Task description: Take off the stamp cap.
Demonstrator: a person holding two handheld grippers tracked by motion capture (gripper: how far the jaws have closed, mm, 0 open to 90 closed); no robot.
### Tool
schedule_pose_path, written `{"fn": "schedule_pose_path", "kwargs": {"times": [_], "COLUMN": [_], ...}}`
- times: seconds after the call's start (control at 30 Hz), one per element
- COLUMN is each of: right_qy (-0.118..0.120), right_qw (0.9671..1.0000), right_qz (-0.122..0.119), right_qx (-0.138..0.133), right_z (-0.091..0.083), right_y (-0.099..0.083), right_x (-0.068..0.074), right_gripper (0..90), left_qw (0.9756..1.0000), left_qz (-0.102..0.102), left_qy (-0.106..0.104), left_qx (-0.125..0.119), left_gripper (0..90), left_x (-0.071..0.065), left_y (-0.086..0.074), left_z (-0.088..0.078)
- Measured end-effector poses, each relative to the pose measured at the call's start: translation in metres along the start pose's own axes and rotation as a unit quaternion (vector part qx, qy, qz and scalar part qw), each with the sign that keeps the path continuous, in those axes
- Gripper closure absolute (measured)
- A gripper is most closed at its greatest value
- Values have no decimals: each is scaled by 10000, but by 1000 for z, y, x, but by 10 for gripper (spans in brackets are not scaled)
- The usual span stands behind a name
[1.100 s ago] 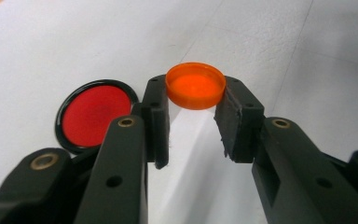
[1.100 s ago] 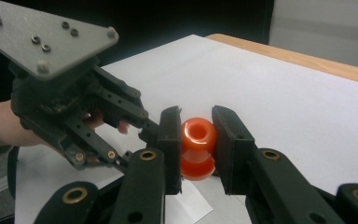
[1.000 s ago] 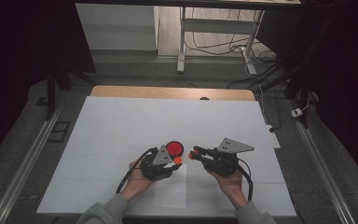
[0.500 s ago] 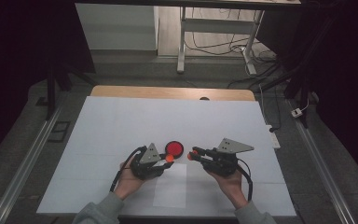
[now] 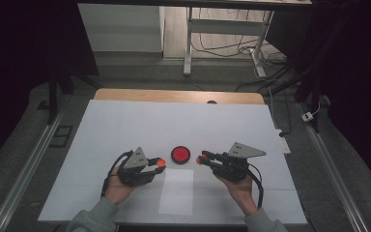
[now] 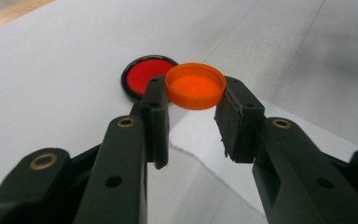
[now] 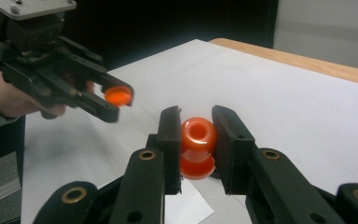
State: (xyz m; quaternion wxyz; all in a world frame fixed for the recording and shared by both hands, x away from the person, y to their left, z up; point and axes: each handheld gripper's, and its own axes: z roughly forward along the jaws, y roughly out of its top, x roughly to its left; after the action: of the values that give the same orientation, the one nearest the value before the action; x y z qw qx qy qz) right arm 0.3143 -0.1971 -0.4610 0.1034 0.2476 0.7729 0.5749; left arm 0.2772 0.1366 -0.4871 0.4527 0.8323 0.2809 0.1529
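My left gripper [image 5: 159, 163] [image 6: 193, 105] is shut on a small orange cap [image 6: 196, 86] [image 5: 161, 162], held flat between its pads just above the table. My right gripper [image 5: 201, 158] [image 7: 196, 140] is shut on an orange spool-shaped piece [image 7: 198, 147] [image 5: 199, 159] with a hole in its top. A round red disc with a black rim [image 5: 180, 154] [image 6: 145, 74] lies on the white table between the two grippers. In the right gripper view the left gripper [image 7: 116, 99] hangs at the upper left with the orange cap [image 7: 118, 95] at its tip.
A white sheet [image 5: 125, 125] covers the table, and a smaller paper rectangle [image 5: 177, 191] lies near the front edge between the hands. A wooden edge [image 5: 178, 95] runs along the far side. Metal rails [image 5: 24, 169] flank the table, with cables on the floor beyond.
My left gripper has moved left, away from the red disc, carrying the orange cap. The disc now lies uncovered between the grippers. The right gripper has stayed in place.
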Motion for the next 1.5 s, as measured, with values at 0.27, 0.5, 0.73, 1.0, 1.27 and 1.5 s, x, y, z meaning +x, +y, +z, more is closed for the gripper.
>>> {"fn": "schedule_pose_path", "kwargs": {"times": [0.27, 0.5, 0.73, 1.0, 1.27, 1.5], "right_qy": [-63, -133, -160, -176, -179, -170], "right_qw": [10000, 9999, 9999, 9998, 9998, 9999], "right_qz": [27, 46, 38, 48, 19, 2], "right_qx": [12, 4, 15, 23, 24, 8], "right_z": [-2, -4, -4, -3, -1, -1], "right_y": [-2, -4, -4, -5, -5, -5], "right_x": [-4, -7, -7, -7, -6, -6], "right_gripper": [725, 725, 725, 725, 725, 725], "left_qw": [9997, 9992, 9986, 9976, 9975, 9973], "left_qz": [-142, -308, -402, -561, -611, -642], "left_qy": [164, 259, 338, 400, 364, 361], "left_qx": [-120, -78, -99, -88, -23, -6], "left_gripper": [653, 652, 652, 652, 652, 652], "left_x": [8, 14, 17, 20, 21, 22], "left_y": [-8, -23, -33, -46, -49, -50], "left_z": [-20, -30, -42, -53, -51, -49]}}
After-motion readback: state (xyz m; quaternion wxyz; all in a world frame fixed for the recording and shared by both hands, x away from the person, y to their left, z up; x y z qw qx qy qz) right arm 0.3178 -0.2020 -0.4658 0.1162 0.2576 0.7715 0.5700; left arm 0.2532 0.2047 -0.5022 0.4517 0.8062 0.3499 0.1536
